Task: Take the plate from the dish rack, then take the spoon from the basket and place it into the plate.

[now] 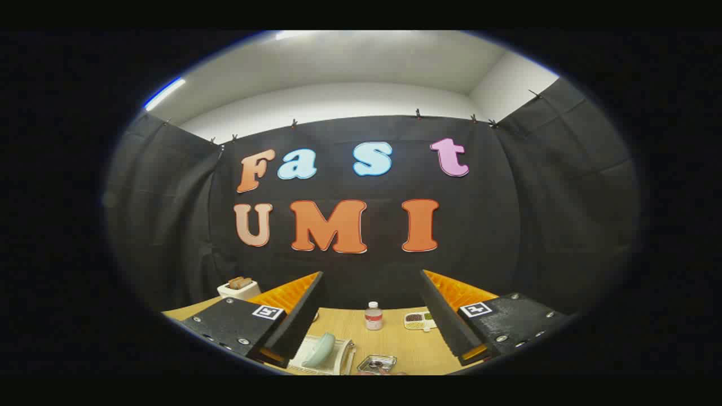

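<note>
Gripper (369, 324) jaws spread, empty; pale green round plate (319, 349) at seven o'clock in white dish rack (345, 356) may slip if pinched off-centre.

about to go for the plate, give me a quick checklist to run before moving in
1. Gripper open: ok, the fingers stand wide apart with nothing between them.
2. Plate in the dish rack: ok, standing on edge in the rack, just ahead of the left finger.
3. Gripper lined up on the plate: not ok, the plate sits off toward the left finger, not centred in the gap.
4. Basket and spoon: cannot tell, a metal tray lies beside the rack, contents unclear.
5. Path clear: ok, the bottle and the food tray stand farther back on the table.
</note>
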### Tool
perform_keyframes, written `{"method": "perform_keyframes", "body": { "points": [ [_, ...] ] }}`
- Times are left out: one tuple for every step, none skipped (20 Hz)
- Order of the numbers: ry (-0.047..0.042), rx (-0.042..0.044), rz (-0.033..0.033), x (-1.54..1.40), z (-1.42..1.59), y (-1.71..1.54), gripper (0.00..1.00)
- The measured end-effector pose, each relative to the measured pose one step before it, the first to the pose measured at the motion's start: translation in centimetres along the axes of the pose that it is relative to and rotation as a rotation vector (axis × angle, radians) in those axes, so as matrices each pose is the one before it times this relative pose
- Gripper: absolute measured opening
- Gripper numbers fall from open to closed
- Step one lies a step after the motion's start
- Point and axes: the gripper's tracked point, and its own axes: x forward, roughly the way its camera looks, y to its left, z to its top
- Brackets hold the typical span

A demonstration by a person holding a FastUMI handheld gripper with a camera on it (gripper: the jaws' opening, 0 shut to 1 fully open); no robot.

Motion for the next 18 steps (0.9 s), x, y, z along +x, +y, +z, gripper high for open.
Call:
{"method": "perform_keyframes", "body": {
  "points": [
    [0.00335,0.00027,0.00027,-0.002,0.044,0.074,0.98],
    [0.00520,-0.00470,0.00063,-0.032,0.007,0.035,0.98],
    [0.00232,-0.00681,0.00232,-0.037,0.088,0.084,0.98],
    [0.00051,-0.00636,0.00326,-0.037,0.107,0.072,0.98],
    [-0.00132,-0.00234,0.00620,0.006,0.133,0.275,0.98],
    [0.00094,-0.00349,0.00433,-0.088,0.070,0.097,0.97],
    [-0.00012,-0.00156,0.00575,0.081,0.056,0.248,0.98],
    [0.00131,-0.00579,0.00612,-0.064,0.069,0.315,0.98],
    [-0.00047,-0.00269,0.00477,-0.050,0.014,0.177,0.98],
    [-0.00044,-0.00212,0.00096,0.030,0.057,0.073,0.98],
    [0.00060,0.00096,0.00315,-0.052,0.024,0.061,0.98],
    [0.00191,0.00066,-0.00030,-0.065,0.122,0.031,0.98],
    [0.00247,0.00289,0.00042,0.006,-0.039,-0.081,0.98],
    [0.00059,0.00361,0.00027,0.041,0.170,0.045,0.98],
    [0.00056,0.00541,0.00059,0.022,0.175,0.030,0.98],
    [0.00026,0.00259,0.00131,0.020,0.256,0.075,0.98],
    [0.00414,-0.00195,0.00350,0.144,-0.041,0.095,0.98],
    [0.00312,-0.00448,0.00559,0.088,0.016,0.183,0.98]
  ]
}}
